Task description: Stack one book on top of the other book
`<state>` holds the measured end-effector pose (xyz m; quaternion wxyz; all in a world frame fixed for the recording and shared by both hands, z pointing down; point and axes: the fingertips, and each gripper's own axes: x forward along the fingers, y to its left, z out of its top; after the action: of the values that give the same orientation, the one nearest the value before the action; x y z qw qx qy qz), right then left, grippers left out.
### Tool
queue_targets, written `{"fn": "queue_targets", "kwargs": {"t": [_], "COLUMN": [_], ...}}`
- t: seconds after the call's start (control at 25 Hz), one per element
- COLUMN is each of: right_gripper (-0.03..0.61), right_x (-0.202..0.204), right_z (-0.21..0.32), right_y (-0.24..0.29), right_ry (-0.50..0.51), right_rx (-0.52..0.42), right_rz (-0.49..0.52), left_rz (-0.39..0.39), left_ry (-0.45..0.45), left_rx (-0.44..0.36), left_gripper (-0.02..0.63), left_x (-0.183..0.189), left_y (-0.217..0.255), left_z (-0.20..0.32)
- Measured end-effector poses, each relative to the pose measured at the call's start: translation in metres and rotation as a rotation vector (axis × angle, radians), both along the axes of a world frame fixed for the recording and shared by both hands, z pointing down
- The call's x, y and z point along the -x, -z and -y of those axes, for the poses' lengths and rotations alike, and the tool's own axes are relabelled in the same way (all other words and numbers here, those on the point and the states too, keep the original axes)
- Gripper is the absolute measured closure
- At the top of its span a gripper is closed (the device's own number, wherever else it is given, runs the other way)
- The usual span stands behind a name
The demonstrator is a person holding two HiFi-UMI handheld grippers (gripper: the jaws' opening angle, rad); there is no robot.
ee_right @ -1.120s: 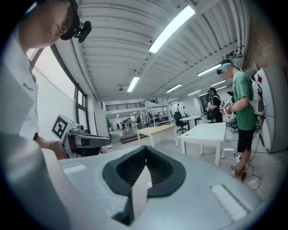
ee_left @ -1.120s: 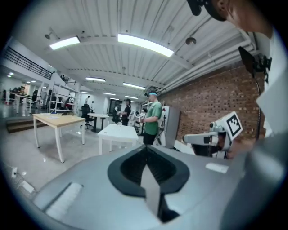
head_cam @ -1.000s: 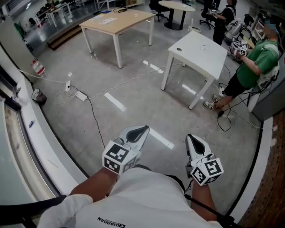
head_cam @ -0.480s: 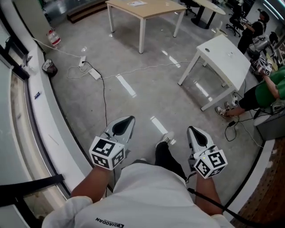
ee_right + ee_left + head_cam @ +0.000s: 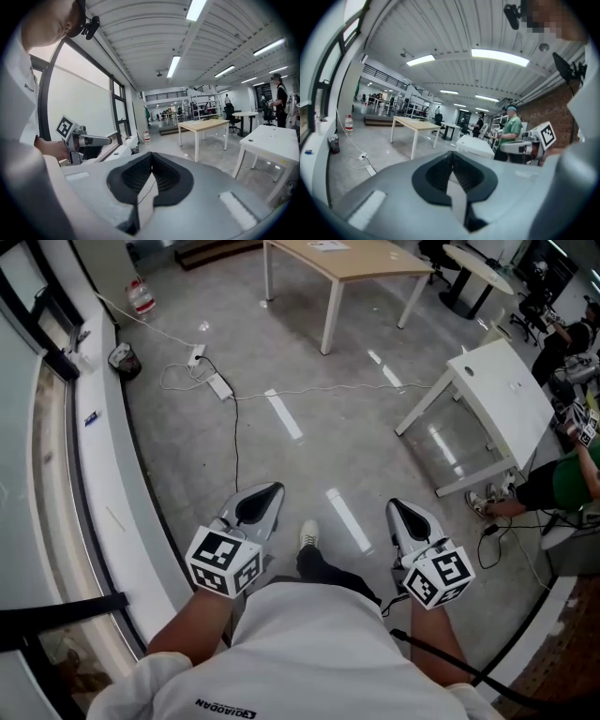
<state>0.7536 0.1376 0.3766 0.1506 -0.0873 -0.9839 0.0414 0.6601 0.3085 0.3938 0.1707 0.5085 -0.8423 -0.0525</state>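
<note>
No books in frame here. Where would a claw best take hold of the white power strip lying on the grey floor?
Probably across the narrow width of the white power strip, near mid-length, coming straight down from above. It lies flat on the grey floor, long and slim, so only its two long sides offer opposing faces. A black cable trails from it, so keep clear of that end.

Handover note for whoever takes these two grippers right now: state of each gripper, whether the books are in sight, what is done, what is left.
Left gripper: jaws shut, nothing between them, held out over the floor.
Right gripper: also shut and empty, beside the left one.
Books: none in sight in any view. None shows on the visible part of the wooden table or on the white table.
Done: nothing that shows; no book is held or stacked.
Left: find both books, pick one up, and set it on top of the other.
</note>
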Motion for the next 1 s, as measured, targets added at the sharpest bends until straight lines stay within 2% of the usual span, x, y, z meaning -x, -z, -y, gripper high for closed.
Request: {"fn": "queue_targets", "kwargs": {"t": [0.24,0.56,0.76,1.0], "right_gripper": [0.576,0.576,0.575,0.576], "right_x": [0.068,0.147,0.183,0.203], "right_z": [0.013,0.050,0.074,0.081], "right_y": [0.002,0.011,0.007,-0.002], "right_ry": [0.076,0.139,0.144,0.162], "right_rx": [0.033,0.053,0.146,0.138], "right_rz": [0.016,0.041,0.037,0.016], "left_rz": [-0.006,-0.016,0.003,0.028], "left_ry": [0.088,0.127,0.126,0.107], "left_rx": [0.029,0.064,0.068,0.081], "left_gripper": [0.609,0.609,0.609,0.609], "left_x": [0.048,0.113,0.149,0.167], "left_y": [0.000,-0.001,-0.004,0.001], "left_z": [0.004,0.040,0.073,0.090]}}
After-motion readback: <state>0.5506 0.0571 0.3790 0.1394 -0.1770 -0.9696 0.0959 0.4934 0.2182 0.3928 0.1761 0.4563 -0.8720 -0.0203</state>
